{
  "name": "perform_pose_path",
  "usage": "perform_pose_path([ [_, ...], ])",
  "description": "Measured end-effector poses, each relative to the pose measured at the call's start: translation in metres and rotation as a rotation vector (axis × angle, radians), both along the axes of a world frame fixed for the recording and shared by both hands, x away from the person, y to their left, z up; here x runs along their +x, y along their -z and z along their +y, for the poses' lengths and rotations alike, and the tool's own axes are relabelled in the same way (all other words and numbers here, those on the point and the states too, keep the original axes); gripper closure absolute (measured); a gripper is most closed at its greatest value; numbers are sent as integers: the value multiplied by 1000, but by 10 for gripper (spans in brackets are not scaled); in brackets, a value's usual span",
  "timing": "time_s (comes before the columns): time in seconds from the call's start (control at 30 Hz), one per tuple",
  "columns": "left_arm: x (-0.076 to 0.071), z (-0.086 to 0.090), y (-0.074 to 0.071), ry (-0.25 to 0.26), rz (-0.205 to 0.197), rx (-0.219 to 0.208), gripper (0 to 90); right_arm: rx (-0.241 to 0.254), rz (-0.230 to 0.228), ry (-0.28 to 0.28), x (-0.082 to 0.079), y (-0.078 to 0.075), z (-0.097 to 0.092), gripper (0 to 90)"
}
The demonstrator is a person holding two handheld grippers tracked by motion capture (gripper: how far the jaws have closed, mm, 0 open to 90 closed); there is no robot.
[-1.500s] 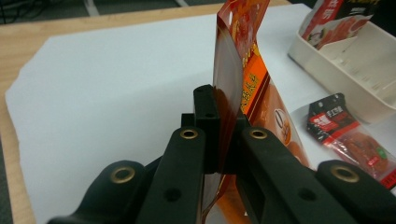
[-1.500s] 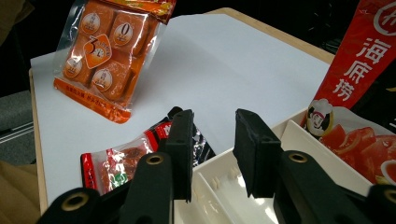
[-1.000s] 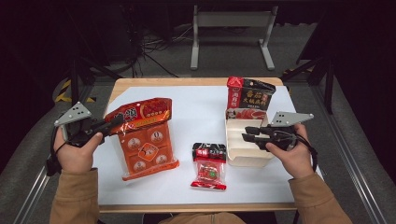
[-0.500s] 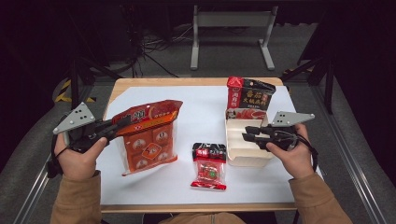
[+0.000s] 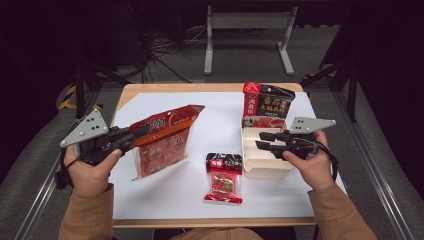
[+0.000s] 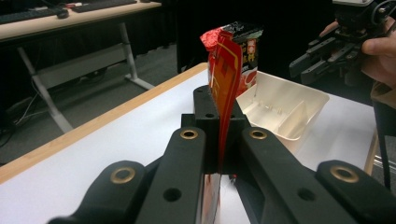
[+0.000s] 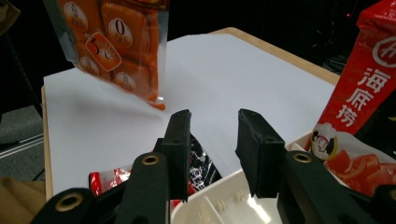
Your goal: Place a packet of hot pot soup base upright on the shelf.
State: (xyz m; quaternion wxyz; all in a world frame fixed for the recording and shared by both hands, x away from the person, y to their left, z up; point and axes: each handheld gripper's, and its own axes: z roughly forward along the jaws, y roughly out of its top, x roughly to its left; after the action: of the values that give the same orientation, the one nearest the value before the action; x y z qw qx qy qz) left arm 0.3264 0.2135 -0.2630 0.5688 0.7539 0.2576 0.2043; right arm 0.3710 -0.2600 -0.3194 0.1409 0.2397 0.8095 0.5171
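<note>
1. Holding the orange snack bag [image 5: 162, 142] in my left tongs [image 5: 135, 134], I have them clenched on its top edge; in the left gripper view the bag's red seam [image 6: 224, 93] stands pinched between the two black pads.
2. From the high view the bag hangs tilted off the tongs over the left part of the white sheet on the bench [image 5: 220, 120]; I cannot tell whether its lower corner touches the sheet.
3. In the right gripper view the bag's lower end [image 7: 116, 51] hangs clear above the white surface.
4. My right tongs [image 5: 262, 141] sit over the cream tray [image 5: 262, 167] on the right side of the bench. Their jaws have just been opening and stand apart with nothing between them.
5. A tall red-and-black pouch [image 5: 265, 102] stands at the tray's far end, leaning against it.
6. A small red-and-black packet [image 5: 223, 177] lies flat on the sheet near the front edge, just left of the tray and apart from the bag.
</note>
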Motion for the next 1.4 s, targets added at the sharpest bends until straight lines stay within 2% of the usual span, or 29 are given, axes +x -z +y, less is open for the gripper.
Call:
perform_pose_path([
  [0.17,4,-7,-2,21,0,-14,900,29,-25,-24,2,-3,8,550],
  [0.27,3,-13,-6,45,-13,-24,900,55,-34,-39,4,-4,15,482],
  [0.4,2,-18,-9,69,-27,-41,900,61,-54,-61,8,-4,26,401],
  [0.7,2,-33,-14,122,-50,-62,900,88,-63,-123,17,-4,47,353],
  [0.9,4,-42,-18,169,-47,-66,900,89,-65,-144,20,-1,54,333],
  [1.07,7,-56,-20,214,-54,-79,900,92,-68,-167,20,1,59,322],
  [1.4,10,-69,-20,264,-63,-90,900,115,-84,-216,22,3,66,308],
])
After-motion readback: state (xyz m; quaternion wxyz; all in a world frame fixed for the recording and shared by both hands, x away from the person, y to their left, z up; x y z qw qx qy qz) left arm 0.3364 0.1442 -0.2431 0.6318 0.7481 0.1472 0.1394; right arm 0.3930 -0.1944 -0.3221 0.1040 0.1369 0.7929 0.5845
